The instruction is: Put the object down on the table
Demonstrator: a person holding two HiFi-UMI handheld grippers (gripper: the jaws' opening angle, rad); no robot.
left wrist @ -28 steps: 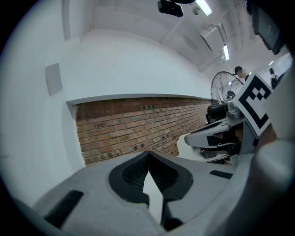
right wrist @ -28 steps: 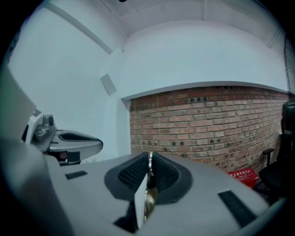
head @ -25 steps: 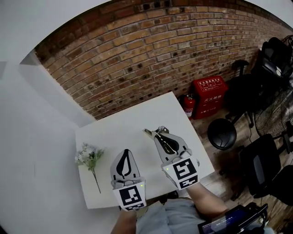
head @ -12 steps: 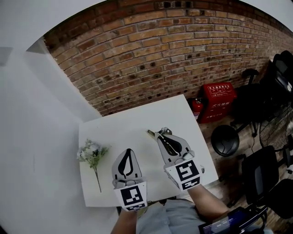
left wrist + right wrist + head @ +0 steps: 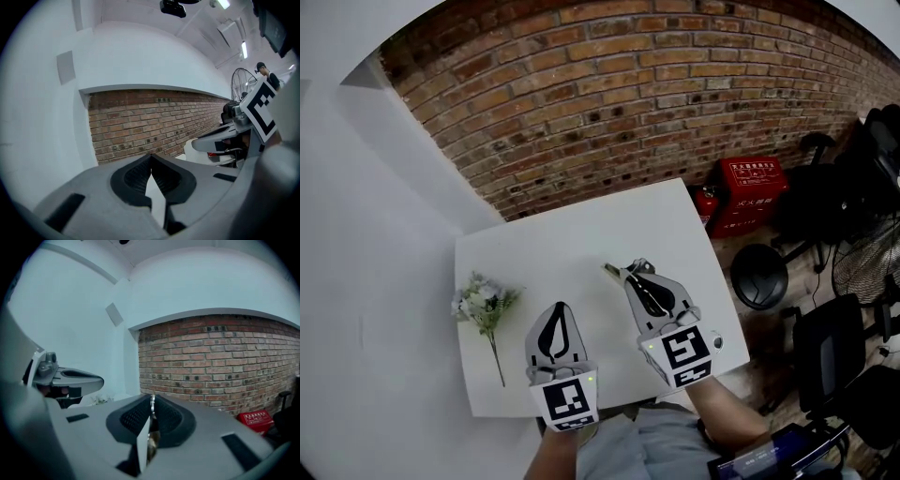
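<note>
Object [image 5: 610, 271]: clamped edge-on in the right gripper [image 5: 631, 268], one pale tip poking out past the jaw tips, over the middle of the table [image 5: 581, 230]. Hard to say from above whether touching the top yet; probably hanging just clear. Looks thin and flat: a bright metal edge up top in the right gripper view, something brownish lower down between the ribbed black jaw linings. Too small to name for certain.

Step in hand, by the look of it: the carry-down, with the set-down itself not yet done. Next calls for lowering until the tip or the flat meets the top, then spreading the jaws and drawing back without dragging. Being thin and stiff, likely to tip flat once let go; worth bringing low first rather than dropping.

Right jaws closed tight on the object. Left gripper [image 5: 559, 307] closed too, tips meeting, nothing between, held near the table's near edge, just beside the right one.

Table: white, matt, smooth, square-cornered. Flowers [image 5: 484, 305] at its left side, well apart from the object: pale blooms, thin green stem, lying flat. Behind, a rough brick wall [image 5: 609, 103]; to the right, beyond the table, a red box [image 5: 742, 190].
</note>
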